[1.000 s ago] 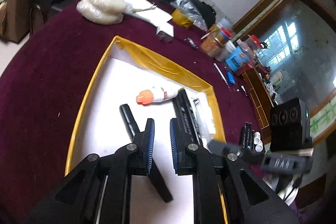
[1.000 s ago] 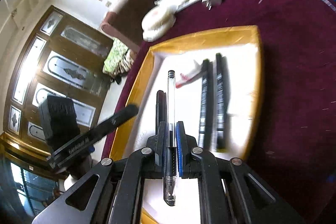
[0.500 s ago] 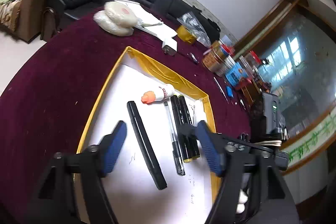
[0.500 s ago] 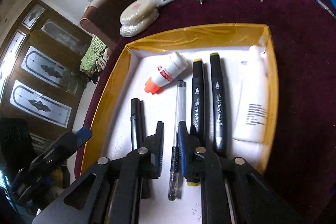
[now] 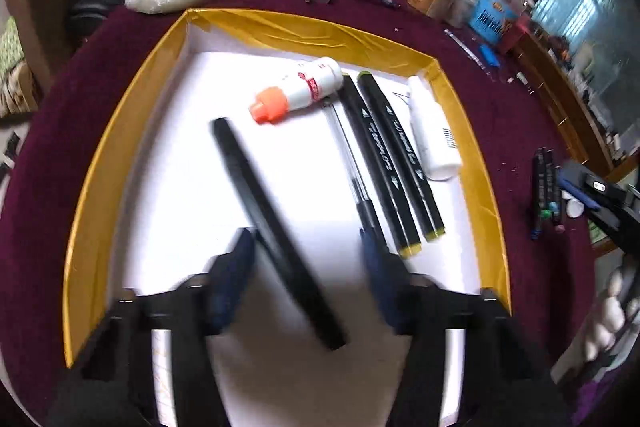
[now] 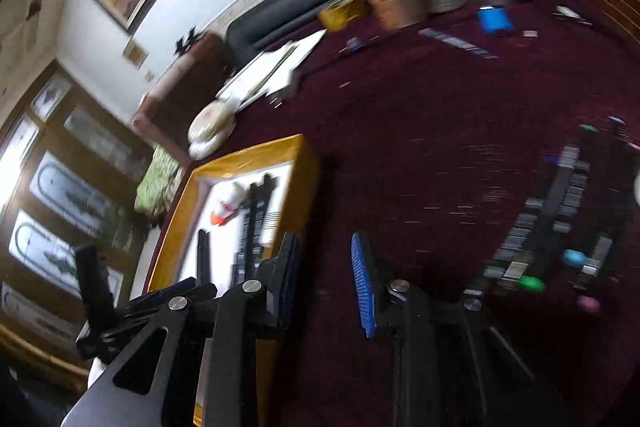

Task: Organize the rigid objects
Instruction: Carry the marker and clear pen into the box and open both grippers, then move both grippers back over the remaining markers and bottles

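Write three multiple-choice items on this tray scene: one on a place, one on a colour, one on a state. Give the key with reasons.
1. Where does the white bottle lie in the yellow-walled tray?
A. against the right wall
B. against the left wall
C. outside it

2. What colour is the cap of the glue bottle?
A. green
B. orange
C. blue

3. What do the right tongs hold?
A. a clear pen
B. a marker
C. nothing

Key: 1 A, it lies beside the two black markers, by the right wall. 2 B, the cap shows bright orange. 3 C, only maroon cloth shows between the opening pads.
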A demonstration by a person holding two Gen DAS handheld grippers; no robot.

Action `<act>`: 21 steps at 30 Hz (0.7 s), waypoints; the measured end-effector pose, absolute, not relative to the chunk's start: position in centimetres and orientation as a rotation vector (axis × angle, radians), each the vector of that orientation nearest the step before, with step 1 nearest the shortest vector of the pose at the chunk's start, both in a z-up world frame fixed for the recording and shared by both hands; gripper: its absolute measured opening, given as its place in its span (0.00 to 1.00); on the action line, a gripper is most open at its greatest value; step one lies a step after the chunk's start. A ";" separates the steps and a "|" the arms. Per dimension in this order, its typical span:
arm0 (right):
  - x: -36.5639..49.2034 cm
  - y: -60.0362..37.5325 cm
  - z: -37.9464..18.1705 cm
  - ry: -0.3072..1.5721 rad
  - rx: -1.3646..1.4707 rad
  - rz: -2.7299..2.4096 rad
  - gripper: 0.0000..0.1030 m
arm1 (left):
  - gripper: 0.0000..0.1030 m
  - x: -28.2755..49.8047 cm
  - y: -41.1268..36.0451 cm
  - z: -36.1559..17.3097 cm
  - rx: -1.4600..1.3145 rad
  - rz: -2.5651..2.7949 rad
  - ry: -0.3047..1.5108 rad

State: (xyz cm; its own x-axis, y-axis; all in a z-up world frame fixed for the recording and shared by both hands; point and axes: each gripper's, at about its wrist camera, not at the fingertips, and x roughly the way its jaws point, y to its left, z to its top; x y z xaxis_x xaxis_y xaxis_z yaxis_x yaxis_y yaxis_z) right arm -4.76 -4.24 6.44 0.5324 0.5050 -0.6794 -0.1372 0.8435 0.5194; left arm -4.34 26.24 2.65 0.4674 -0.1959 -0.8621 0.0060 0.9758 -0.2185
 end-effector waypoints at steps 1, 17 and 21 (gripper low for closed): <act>-4.9 -5.1 6.5 0.928 0.448 0.381 0.26 | 0.31 -3.8 26.1 2.6 -0.175 -0.118 1.090; -8.3 -25.3 6.4 0.675 0.642 -0.034 0.44 | 0.57 -4.7 15.8 9.8 -0.092 -0.327 0.899; -8.4 -29.3 4.7 0.625 0.706 -0.106 0.44 | 0.57 -3.8 8.6 8.0 -0.020 -0.417 0.965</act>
